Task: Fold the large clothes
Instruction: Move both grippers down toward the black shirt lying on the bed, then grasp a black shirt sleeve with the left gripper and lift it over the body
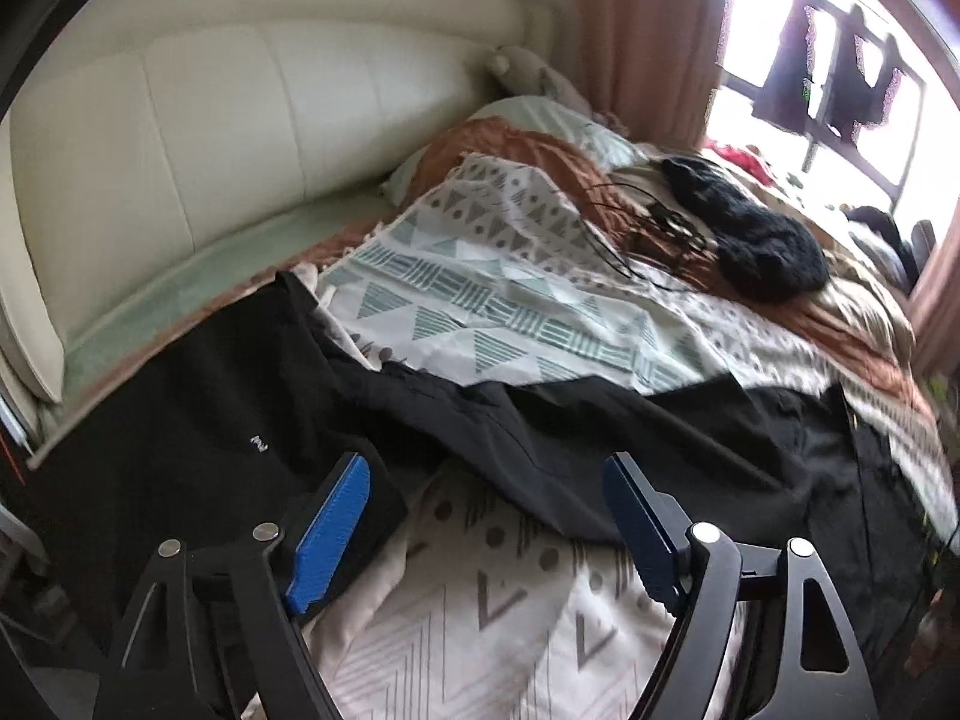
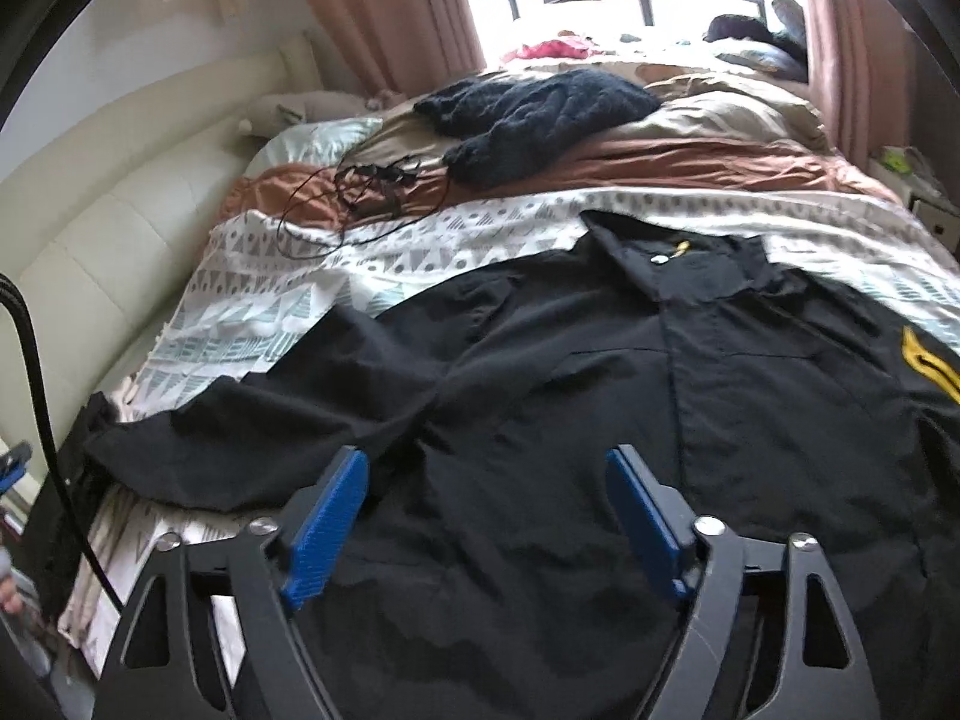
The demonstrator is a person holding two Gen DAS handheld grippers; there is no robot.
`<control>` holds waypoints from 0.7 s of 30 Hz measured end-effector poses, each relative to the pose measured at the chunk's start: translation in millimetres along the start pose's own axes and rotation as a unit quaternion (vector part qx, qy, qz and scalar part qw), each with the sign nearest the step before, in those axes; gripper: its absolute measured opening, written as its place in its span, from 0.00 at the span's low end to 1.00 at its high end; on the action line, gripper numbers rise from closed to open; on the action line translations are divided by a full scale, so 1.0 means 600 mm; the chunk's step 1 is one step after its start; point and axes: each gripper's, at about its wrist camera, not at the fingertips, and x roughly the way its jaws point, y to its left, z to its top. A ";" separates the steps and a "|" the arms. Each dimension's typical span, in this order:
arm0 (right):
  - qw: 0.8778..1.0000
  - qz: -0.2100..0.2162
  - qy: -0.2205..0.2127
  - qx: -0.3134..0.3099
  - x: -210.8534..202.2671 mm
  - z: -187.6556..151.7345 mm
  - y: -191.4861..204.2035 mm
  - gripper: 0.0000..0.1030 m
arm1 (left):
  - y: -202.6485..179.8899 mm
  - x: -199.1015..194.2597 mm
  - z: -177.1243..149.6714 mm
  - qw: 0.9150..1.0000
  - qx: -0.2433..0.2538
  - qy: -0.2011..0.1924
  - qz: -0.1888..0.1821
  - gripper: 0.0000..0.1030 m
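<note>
One black shirt (image 2: 600, 372) lies spread front-up on the bed (image 2: 270, 300), over a patterned cover (image 1: 480, 312). Its collar (image 2: 654, 246) points away from the right camera, toward the window (image 2: 600, 12); its hem lies nearest that camera. The long axis runs from hem to collar, roughly straight up the right view. One sleeve (image 2: 270, 420) extends to the left, across the cover toward the headboard (image 1: 210, 150). A yellow patch (image 2: 930, 366) shows on the opposite shoulder, at the right edge. One pale button sits at the collar.

In the left view the same sleeve (image 1: 540, 432) crosses the frame. A second black garment (image 1: 180, 420), bearing a small white mark, lies at left beside the headboard.

The left gripper (image 1: 486, 516) stands open above bare cover, nothing between its blue pads (image 1: 330, 534). The left pad overlaps the edge of the second garment in view; contact cannot be confirmed. The right gripper (image 2: 486, 516) stands open over the shirt's lower front, near the hem, pads (image 2: 327, 522) clear of the cloth so far as visible.

Further up the bed: one dark knit item (image 2: 540, 114), one tangle of black cord (image 2: 372, 186), one brown blanket (image 2: 660, 165). Two pink curtains (image 2: 384, 6) flank the window.
</note>
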 end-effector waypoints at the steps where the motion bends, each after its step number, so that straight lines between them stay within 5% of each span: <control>1: 1.000 0.007 0.007 0.000 0.012 0.002 0.000 0.70 | 0.005 0.009 0.005 1.000 -0.006 0.003 0.003 0.79; 8: 0.999 0.031 0.032 0.012 0.076 0.008 -0.008 0.42 | 0.042 0.104 0.026 0.997 -0.051 0.050 0.016 0.79; 14: 0.996 0.059 0.063 0.019 0.134 -0.002 -0.006 0.22 | 0.066 0.177 0.012 0.991 -0.093 0.093 0.013 0.67; 17: 0.994 0.075 0.070 0.030 0.154 -0.005 -0.005 0.12 | 0.079 0.197 0.016 0.990 -0.108 0.090 0.013 0.42; 19: 0.992 0.091 0.079 0.044 0.169 -0.009 -0.004 0.10 | 0.086 0.212 0.018 0.988 -0.120 0.102 0.001 0.12; 21: 0.988 0.110 0.093 0.057 0.188 -0.016 0.000 0.07 | 0.081 0.209 0.023 0.989 -0.116 0.095 -0.003 0.08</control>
